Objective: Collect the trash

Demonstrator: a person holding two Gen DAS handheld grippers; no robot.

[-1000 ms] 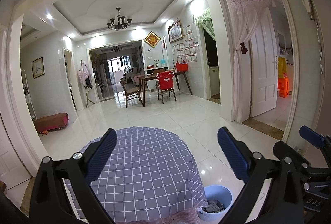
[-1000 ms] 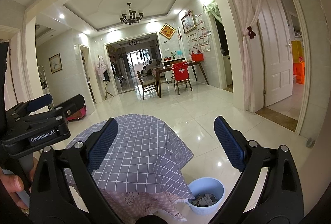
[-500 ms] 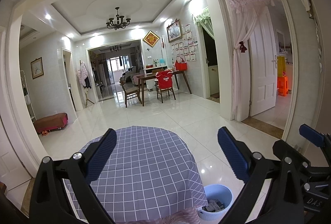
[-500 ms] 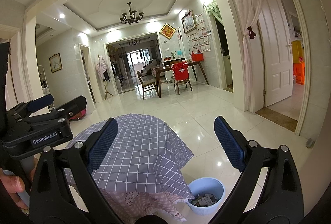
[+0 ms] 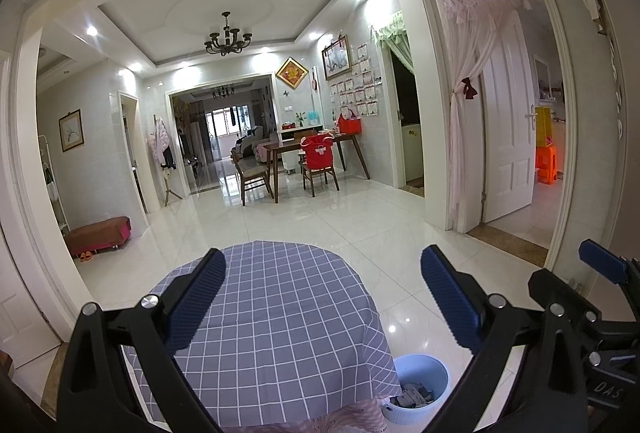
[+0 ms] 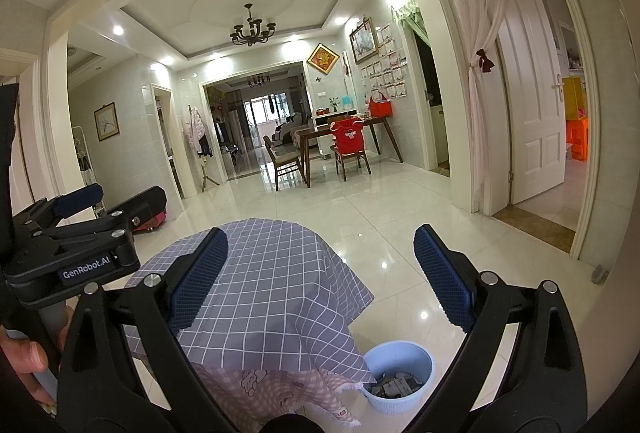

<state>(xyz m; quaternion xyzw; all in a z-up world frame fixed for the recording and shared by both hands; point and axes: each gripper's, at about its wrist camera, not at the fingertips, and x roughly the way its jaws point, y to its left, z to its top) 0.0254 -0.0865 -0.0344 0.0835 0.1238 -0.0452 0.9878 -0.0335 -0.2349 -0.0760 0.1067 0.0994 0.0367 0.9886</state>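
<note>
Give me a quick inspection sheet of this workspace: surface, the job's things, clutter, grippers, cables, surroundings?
Surface: round table under a grey checked cloth, nothing on top.
Job's things: blue bin on the floor beside the table, scraps inside.
Clutter: nothing seen.
Grippers: left gripper and right gripper both open and empty above the table.
Cables: nothing seen.
Surroundings: glossy tiled floor, dining table with chairs far back, open white door at right.
</note>
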